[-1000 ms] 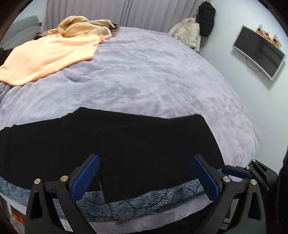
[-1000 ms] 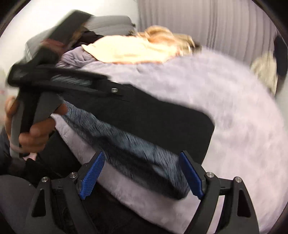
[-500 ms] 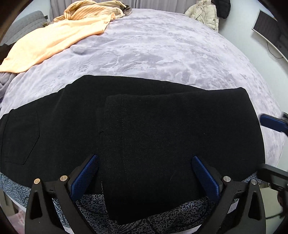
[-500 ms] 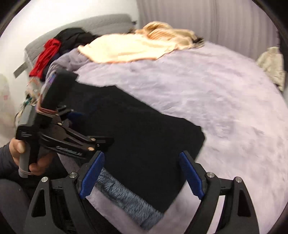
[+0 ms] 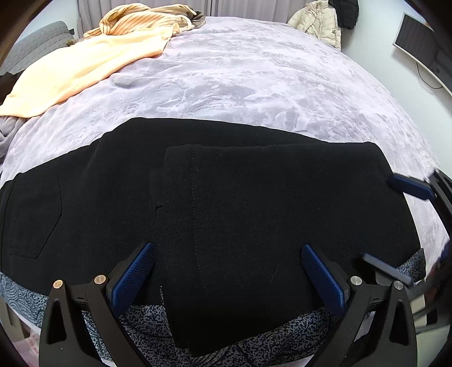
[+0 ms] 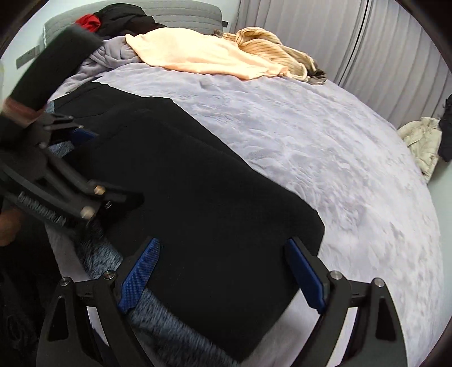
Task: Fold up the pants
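Observation:
Black pants [image 5: 226, 197] lie across the near edge of the bed, with the leg part folded over onto the upper part; the folded edge runs down the middle. A back pocket shows at the left. My left gripper [image 5: 227, 271] is open and empty, just above the near side of the folded layer. My right gripper [image 6: 221, 271] is open and empty above the right end of the pants [image 6: 212, 203]. The left gripper also shows in the right wrist view [image 6: 70, 175], blurred, at the pants' near edge. The right gripper also shows at the right edge of the left wrist view [image 5: 412, 186].
The lilac fleece blanket [image 5: 254, 79] covers the bed. A peach garment [image 5: 84, 65] and a striped beige one [image 5: 141, 17] lie at the far left. A patterned blue-grey sheet [image 5: 254, 347] hangs at the near edge. A cream jacket [image 5: 316, 22] and a wall screen [image 5: 423, 48] are at the right.
Both grippers have moved forward and tilted down over the pants. The right gripper has swung over the right end of the pants. The pants have not moved.

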### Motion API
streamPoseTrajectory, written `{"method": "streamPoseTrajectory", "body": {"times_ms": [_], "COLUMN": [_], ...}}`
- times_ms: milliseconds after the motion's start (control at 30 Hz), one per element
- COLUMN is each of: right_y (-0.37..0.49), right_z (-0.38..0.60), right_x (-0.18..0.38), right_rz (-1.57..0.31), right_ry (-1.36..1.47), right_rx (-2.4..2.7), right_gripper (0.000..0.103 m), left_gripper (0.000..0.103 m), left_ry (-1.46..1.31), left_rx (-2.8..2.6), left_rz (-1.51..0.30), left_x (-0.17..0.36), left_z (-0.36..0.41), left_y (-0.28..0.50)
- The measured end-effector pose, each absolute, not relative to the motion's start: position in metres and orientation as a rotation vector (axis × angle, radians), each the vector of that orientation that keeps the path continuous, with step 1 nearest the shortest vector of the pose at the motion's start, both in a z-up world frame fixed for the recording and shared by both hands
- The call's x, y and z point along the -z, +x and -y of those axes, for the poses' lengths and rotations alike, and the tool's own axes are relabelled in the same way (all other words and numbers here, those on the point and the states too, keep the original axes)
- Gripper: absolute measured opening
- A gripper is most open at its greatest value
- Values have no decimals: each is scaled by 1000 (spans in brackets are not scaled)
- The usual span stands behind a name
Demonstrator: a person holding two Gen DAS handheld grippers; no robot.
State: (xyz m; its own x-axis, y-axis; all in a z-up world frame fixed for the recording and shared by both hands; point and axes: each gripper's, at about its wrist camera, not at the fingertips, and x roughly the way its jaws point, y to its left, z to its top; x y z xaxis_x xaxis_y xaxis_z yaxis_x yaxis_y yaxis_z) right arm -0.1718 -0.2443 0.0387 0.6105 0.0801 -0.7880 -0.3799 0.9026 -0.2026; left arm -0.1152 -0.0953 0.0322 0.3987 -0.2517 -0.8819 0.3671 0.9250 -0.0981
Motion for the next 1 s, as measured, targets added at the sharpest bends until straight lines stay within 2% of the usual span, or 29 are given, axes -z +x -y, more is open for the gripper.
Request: {"method": "streamPoseTrajectory", "body": {"times_ms": [300, 467, 533, 800, 1000], "right_y": [-180, -143, -122, -107, -90], "right_z": [231, 195, 186, 165, 148], "right_x": [-69, -55, -39, -50, -46], "right_rz": [-866, -937, -1009, -953, -983], "right_ry": [-340, -343, -296, -210, -159], "right_rx": [-284, -353, -356, -337, -351], "right_gripper": [94, 97, 103, 103, 103], "left_gripper": [103, 103, 103, 103, 103], "left_ry": [65, 0, -61, -83, -186], "left_rx": [362, 254, 279, 189, 12], "left_rz": [-1094, -1075, -1119, -1023, -1052], "left_x": [-49, -54, -48, -70, -58], "left_z": [70, 22, 8, -34, -96], "left_y": [-113, -103, -98, -96, -79]}}
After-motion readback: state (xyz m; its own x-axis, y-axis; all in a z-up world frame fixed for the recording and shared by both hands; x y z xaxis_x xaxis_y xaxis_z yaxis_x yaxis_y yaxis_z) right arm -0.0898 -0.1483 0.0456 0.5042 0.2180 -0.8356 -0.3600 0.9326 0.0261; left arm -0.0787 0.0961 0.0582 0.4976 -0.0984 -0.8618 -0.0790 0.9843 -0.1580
